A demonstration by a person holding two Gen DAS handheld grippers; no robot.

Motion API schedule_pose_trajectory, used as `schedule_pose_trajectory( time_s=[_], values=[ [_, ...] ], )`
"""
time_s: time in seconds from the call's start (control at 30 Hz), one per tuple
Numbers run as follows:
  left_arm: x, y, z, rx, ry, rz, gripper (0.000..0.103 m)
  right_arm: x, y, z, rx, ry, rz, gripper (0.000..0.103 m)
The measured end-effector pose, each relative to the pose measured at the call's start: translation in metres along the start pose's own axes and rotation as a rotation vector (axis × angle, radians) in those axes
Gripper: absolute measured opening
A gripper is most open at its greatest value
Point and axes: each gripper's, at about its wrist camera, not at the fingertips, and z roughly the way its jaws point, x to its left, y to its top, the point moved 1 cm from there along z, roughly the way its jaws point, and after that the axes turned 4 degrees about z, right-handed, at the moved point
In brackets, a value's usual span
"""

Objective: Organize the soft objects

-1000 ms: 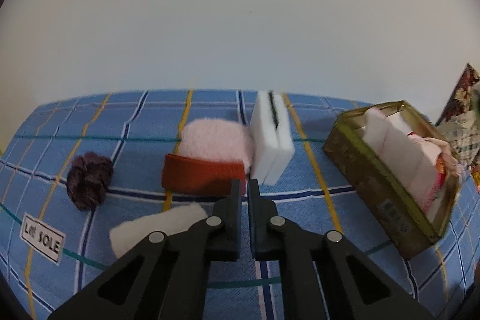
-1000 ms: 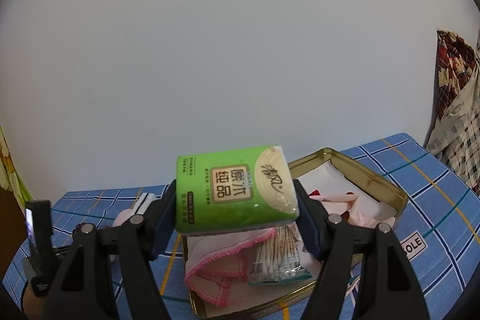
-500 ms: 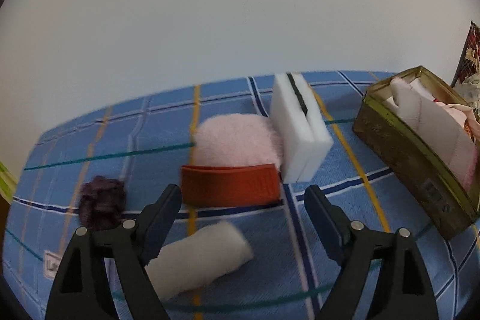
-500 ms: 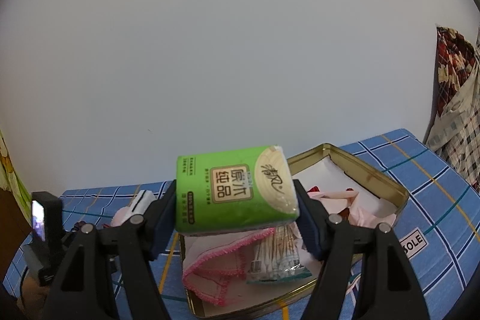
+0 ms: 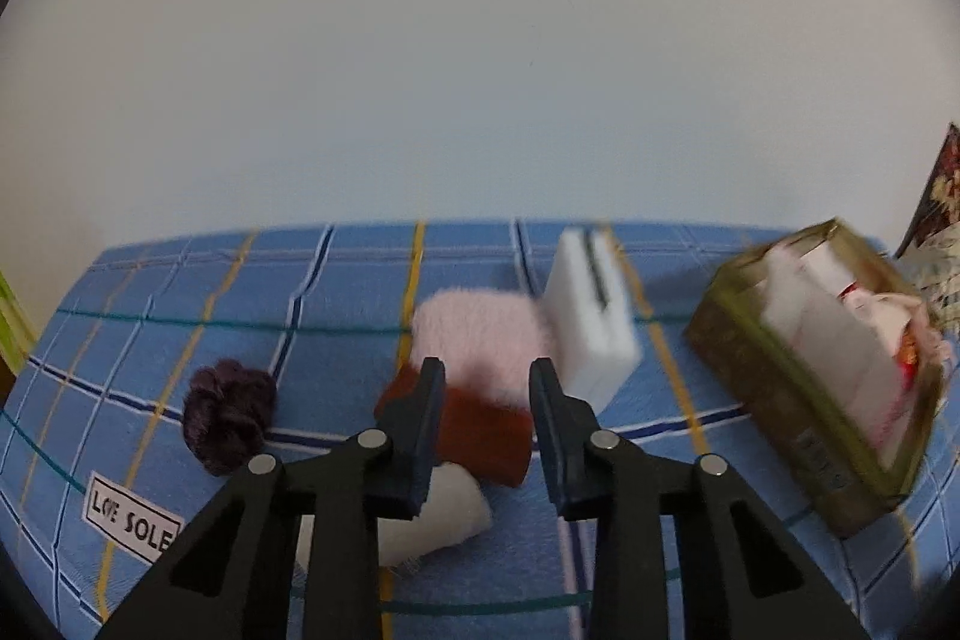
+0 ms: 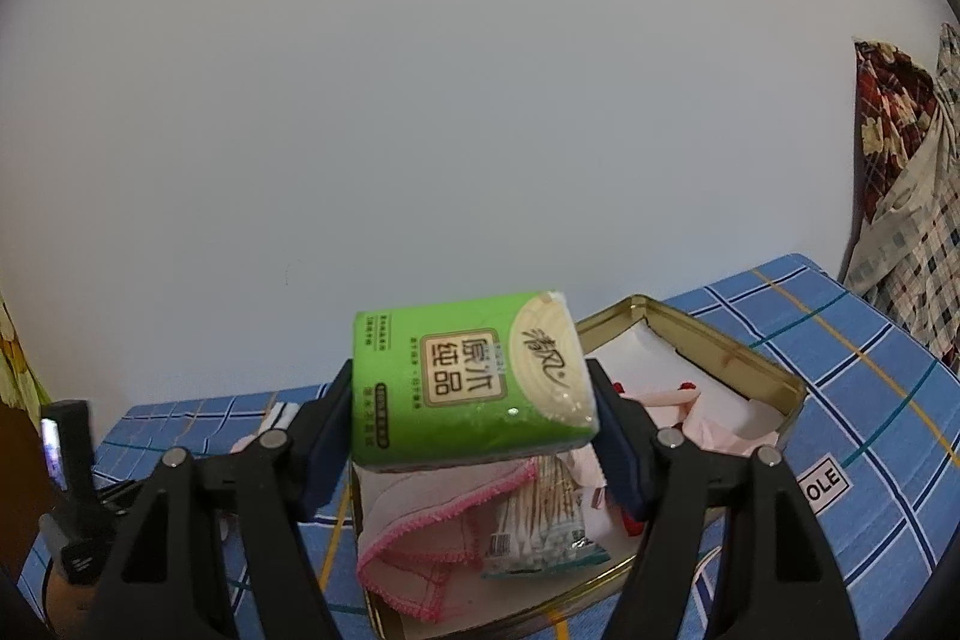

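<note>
Left gripper (image 5: 486, 424): jaws closing, nothing pinched; red band (image 5: 480, 430) lies beyond the gap.
Right gripper (image 6: 471, 415): pinching green tissue pack (image 6: 462, 388) above gold tin (image 6: 744, 370).

Left gripper (image 5: 487, 430) and right gripper (image 6: 471, 439): black angular linkage arms showing round silver pivot screws (two per side), tapering into dark navy finger pads

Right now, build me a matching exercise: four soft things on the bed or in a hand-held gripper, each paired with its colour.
Things:
1. scrunchie
2. tissue pack
3. sponge block
4. fluffy pad

Colours:
A. white
B. pink
C. dark purple
D. green

Pairs: 1-C, 2-D, 3-A, 4-B
</note>
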Motion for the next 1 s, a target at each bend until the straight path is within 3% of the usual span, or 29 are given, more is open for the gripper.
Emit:
schedule_pose_trajectory(
  time_s=[0.13,0.23,0.27,0.3,0.37,0.43,0.5,0.53,0.63,0.67,0.7,0.77,0.8,0.83,0.9,1.0],
  values=[
    [-0.010,0.005,-0.005,-0.018,0.005,0.032,0.026,0.000,0.002,-0.001,0.000,-0.003,0.004,0.071],
    [0.001,0.007,0.001,-0.004,-0.076,-0.020,0.027,0.000,0.002,0.000,0.010,-0.004,0.012,0.071],
    [-0.001,0.005,0.006,0.020,-0.118,-0.020,0.036,0.000,0.002,0.000,0.011,-0.003,0.012,0.071],
    [-0.003,0.004,0.010,0.057,-0.152,-0.004,0.055,0.000,0.002,0.000,0.009,-0.005,0.012,0.071],
    [-0.007,0.003,0.020,0.132,-0.096,0.082,0.066,0.001,0.002,0.000,0.008,-0.007,0.010,0.071],
    [-0.013,0.001,0.028,0.184,-0.025,0.182,0.066,-0.001,0.002,0.002,0.012,-0.005,0.016,0.071],
    [-0.016,0.000,0.037,0.226,-0.017,0.219,0.070,-0.002,0.002,0.003,0.015,-0.005,0.017,0.071],
    [-0.015,-0.001,0.046,0.255,-0.032,0.218,0.079,-0.002,0.002,0.003,0.014,-0.009,0.015,0.071],
    [-0.020,-0.006,0.069,0.345,-0.038,0.217,0.081,-0.001,0.002,0.004,0.016,-0.017,0.006,0.071],
    [-0.026,-0.007,0.072,0.330,-0.009,0.261,0.084,0.000,0.002,0.004,0.017,-0.018,0.006,0.071],
    [-0.031,-0.007,0.074,0.323,0.006,0.293,0.084,-0.001,0.002,0.005,0.020,-0.018,0.009,0.071],
    [-0.030,-0.005,0.076,0.332,0.021,0.255,0.081,-0.001,0.002,0.004,0.020,-0.020,0.013,0.071],
    [-0.028,-0.004,0.076,0.328,0.040,0.237,0.068,-0.001,0.003,0.004,0.020,-0.022,0.015,0.071],
    [-0.026,-0.002,0.075,0.324,0.063,0.233,0.065,-0.002,0.003,0.004,0.020,-0.023,0.019,0.071],
    [-0.022,-0.001,0.072,0.323,0.033,0.209,0.061,-0.002,0.003,0.004,0.025,-0.021,0.029,0.071],
    [-0.026,-0.009,0.066,0.311,0.020,0.253,0.052,-0.002,0.004,0.002,0.024,-0.020,0.035,0.071]
  ],
)
